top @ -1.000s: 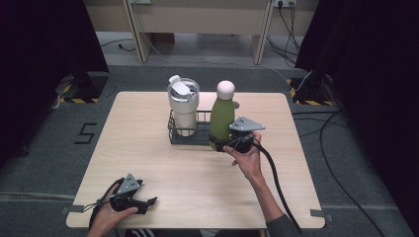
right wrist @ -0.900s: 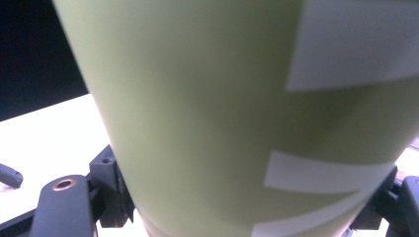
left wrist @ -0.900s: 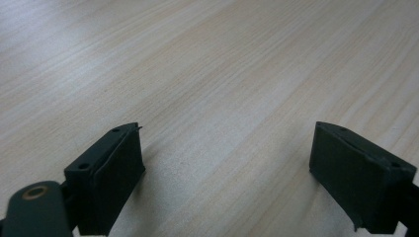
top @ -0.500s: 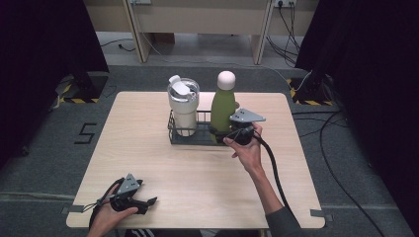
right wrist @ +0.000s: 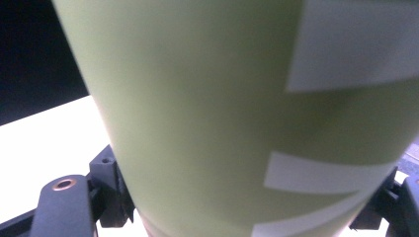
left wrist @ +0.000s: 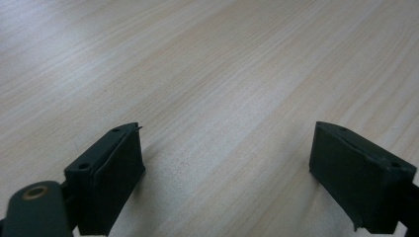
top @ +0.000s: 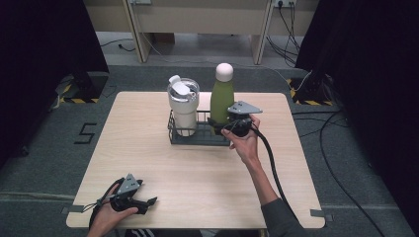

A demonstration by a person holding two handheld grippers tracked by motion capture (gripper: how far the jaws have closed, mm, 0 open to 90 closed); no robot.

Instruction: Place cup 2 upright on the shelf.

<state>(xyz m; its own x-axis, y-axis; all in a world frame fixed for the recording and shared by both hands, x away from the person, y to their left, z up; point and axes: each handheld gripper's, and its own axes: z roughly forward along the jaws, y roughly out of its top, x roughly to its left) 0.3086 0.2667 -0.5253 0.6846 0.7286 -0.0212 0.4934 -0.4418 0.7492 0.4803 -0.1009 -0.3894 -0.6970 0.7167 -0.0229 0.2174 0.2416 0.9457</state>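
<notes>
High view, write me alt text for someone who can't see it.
The right gripper is shut on a green bottle with a white cap, standing in a black wire rack beside a white lidded tumbler on a wooden table. The left gripper rests open near the table's front edge.

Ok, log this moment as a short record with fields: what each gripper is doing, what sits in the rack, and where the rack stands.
right gripper: shut on the tall green metal bottle with a cream cap
bottle position: upright, at the right end of the black wire rack
rack contents: white lidded tumbler at its left end
rack place: middle of the pale wooden table, towards the far edge
left gripper: open, nothing between its jaws, at the near left corner
</notes>
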